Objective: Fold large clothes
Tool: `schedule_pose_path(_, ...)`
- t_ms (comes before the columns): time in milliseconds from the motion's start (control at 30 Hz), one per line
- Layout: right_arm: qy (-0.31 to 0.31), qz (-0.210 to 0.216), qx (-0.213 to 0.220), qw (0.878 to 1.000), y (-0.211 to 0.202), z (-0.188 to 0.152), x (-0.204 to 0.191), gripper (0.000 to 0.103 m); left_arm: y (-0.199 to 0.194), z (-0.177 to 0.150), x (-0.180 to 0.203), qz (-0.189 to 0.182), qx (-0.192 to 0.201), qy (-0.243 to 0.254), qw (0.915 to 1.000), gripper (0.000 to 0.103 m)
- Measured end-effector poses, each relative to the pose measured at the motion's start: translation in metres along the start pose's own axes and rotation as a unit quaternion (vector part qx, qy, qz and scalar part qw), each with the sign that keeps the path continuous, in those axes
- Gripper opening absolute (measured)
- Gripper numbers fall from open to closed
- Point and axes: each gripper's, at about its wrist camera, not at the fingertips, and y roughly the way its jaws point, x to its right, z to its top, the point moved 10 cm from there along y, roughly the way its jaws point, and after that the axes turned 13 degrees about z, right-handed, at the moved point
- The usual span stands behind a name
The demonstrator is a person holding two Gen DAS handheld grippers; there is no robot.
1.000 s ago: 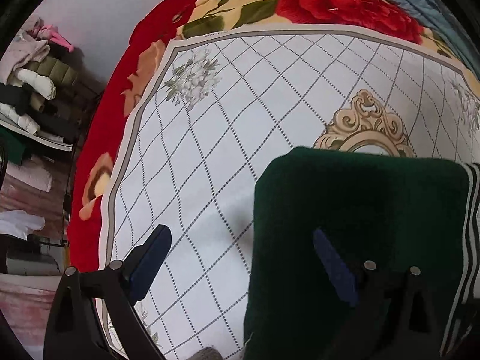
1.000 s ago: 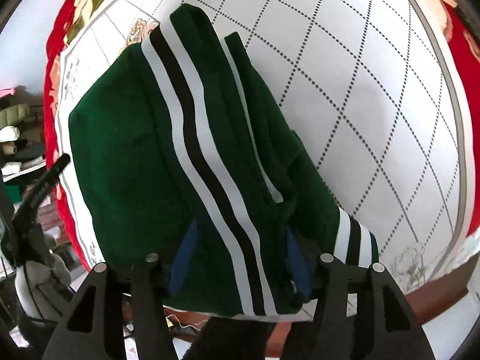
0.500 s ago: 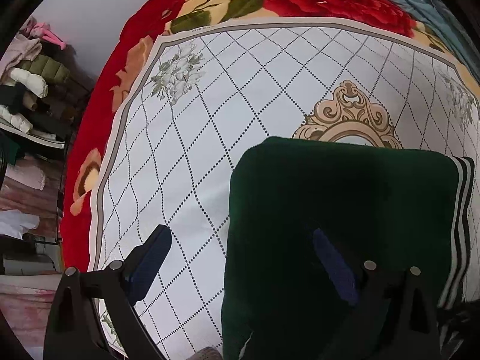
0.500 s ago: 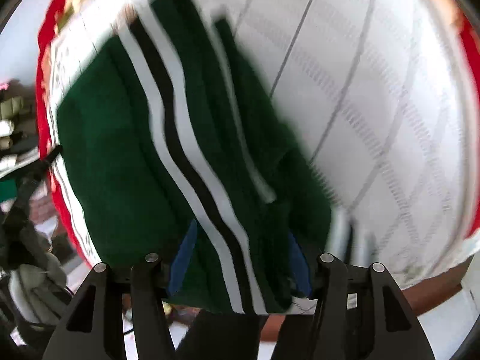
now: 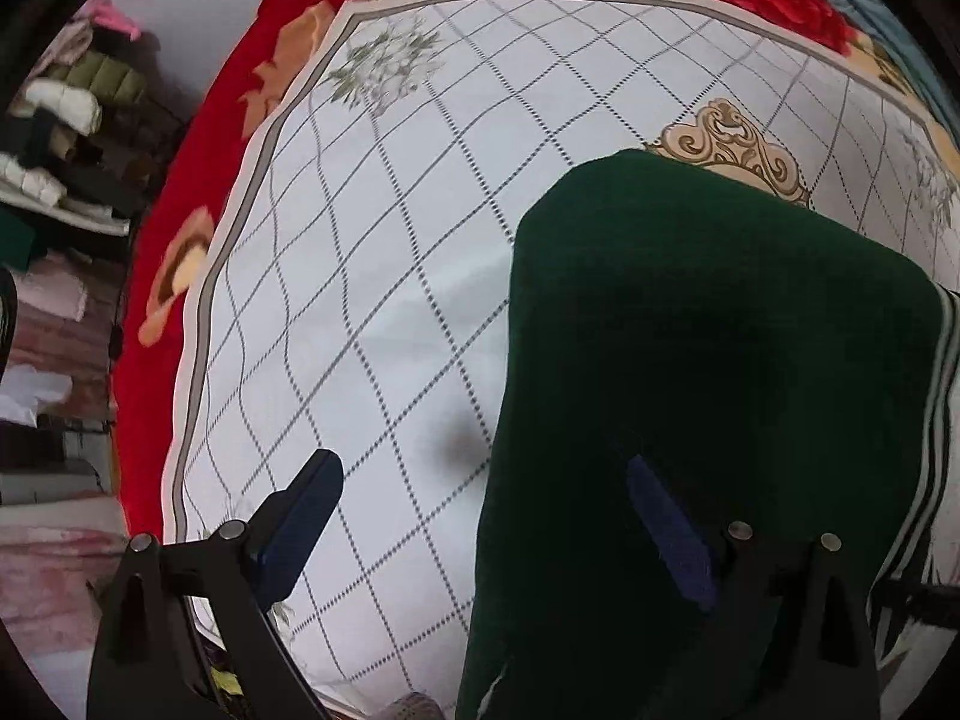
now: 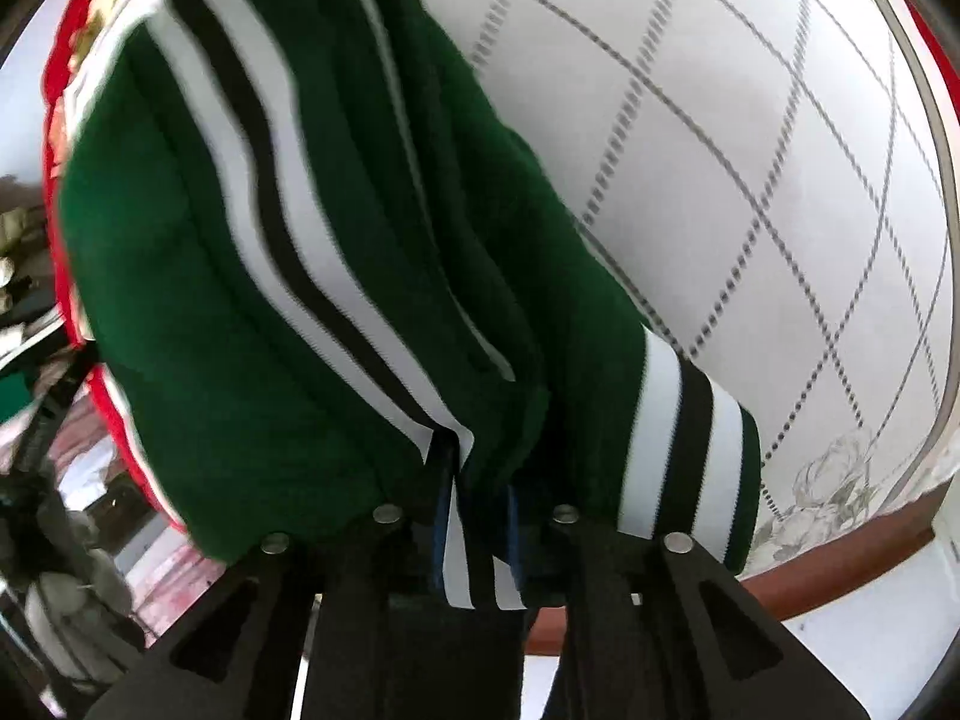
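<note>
Since a second ago the right gripper (image 6: 474, 516) has narrowed from a wide spread onto the striped hem of the green sweater (image 6: 252, 324), which now fills more of its view.

Its jaws are closing, the blue pads pinching the white-and-black band bunched between them. The folded sweater lies on the white lattice-patterned bedspread (image 5: 384, 276). The left gripper (image 5: 486, 516) hangs wide open and holds nothing; its right finger (image 5: 666, 528) is over the sweater's (image 5: 720, 360) plain green side, its left finger over bare bedspread.
</note>
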Motion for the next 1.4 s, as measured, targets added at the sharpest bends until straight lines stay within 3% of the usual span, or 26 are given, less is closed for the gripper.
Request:
schedule_pose_path(33,-0.011,0.007,0.005,1.000,-0.010,0.001,-0.006,0.038,-0.001,-0.002,-0.004,-0.013,-0.003,-0.010,0.9999,0.097)
schedule_pose_path(100,-0.026,0.036,0.029,0.999,-0.032,0.004,-0.016,0.089,-0.003,-0.006,-0.011,-0.056,-0.007,-0.035,0.9978,0.097)
schedule_pose_path(167,-0.039,0.078,0.049,0.995,-0.049,0.010,-0.024,0.100,-0.002,-0.008,-0.014,-0.114,-0.009,-0.058,0.9917,0.097)
schedule_pose_path(300,-0.067,0.109,0.067,0.990,-0.044,0.045,-0.013,0.100,0.015,-0.008,-0.001,-0.221,-0.028,-0.068,0.9725,0.097)
schedule_pose_path(467,-0.083,0.190,0.011,0.978,0.018,0.075,-0.007,0.103,0.036,-0.004,0.024,-0.294,-0.035,-0.048,0.9541,0.097)
schedule_pose_path(533,-0.104,0.202,-0.002,0.974,0.030,0.081,-0.010,0.103,0.038,0.000,0.034,-0.326,-0.028,-0.051,0.9435,0.097)
schedule_pose_path(700,-0.123,0.215,-0.033,0.968,0.035,0.086,-0.020,0.101,0.034,0.004,0.044,-0.352,-0.013,-0.048,0.9346,0.095)
schedule_pose_path(733,-0.122,0.223,-0.036,0.967,0.034,0.086,-0.026,0.097,0.033,0.004,0.044,-0.355,-0.009,-0.047,0.9338,0.089)
schedule_pose_path(767,-0.118,0.230,-0.039,0.965,0.032,0.086,-0.028,0.086,0.030,0.003,0.047,-0.359,-0.008,-0.046,0.9321,0.086)
schedule_pose_path(833,-0.104,0.254,-0.042,0.961,0.032,0.084,-0.038,0.079,0.028,0.002,0.046,-0.353,0.001,-0.043,0.9347,0.083)
schedule_pose_path(933,-0.103,0.310,-0.056,0.944,0.026,0.073,-0.067,0.078,0.022,0.005,0.036,-0.351,0.012,-0.045,0.9351,0.075)
schedule_pose_path(967,-0.102,0.350,-0.060,0.929,0.016,0.068,-0.076,0.078,0.023,0.006,0.033,-0.359,0.009,-0.050,0.9318,0.074)
schedule_pose_path(1033,-0.101,0.377,-0.066,0.918,0.009,0.064,-0.078,0.076,0.030,0.004,0.029,-0.380,-0.005,-0.059,0.9232,0.074)
schedule_pose_path(1167,-0.084,0.283,-0.053,0.954,0.039,0.082,-0.044,0.085,0.053,-0.004,0.043,-0.404,-0.047,-0.038,0.9126,0.086)
schedule_pose_path(1200,-0.088,0.284,-0.052,0.954,0.043,0.084,-0.046,0.089,0.056,-0.006,0.047,-0.413,-0.056,-0.040,0.9083,0.086)
schedule_pose_path(1267,-0.096,0.278,-0.054,0.954,0.050,0.085,-0.056,0.103,0.051,-0.005,0.048,-0.408,-0.046,-0.038,0.9112,0.084)
schedule_pose_path(1333,-0.108,0.252,-0.051,0.960,0.056,0.084,-0.066,0.103,0.042,-0.004,0.049,-0.399,-0.033,-0.033,0.9158,0.082)
schedule_pose_path(1400,-0.097,0.265,-0.045,0.958,0.056,0.084,-0.078,0.078,0.035,-0.001,0.046,-0.388,-0.017,-0.034,0.9209,0.081)
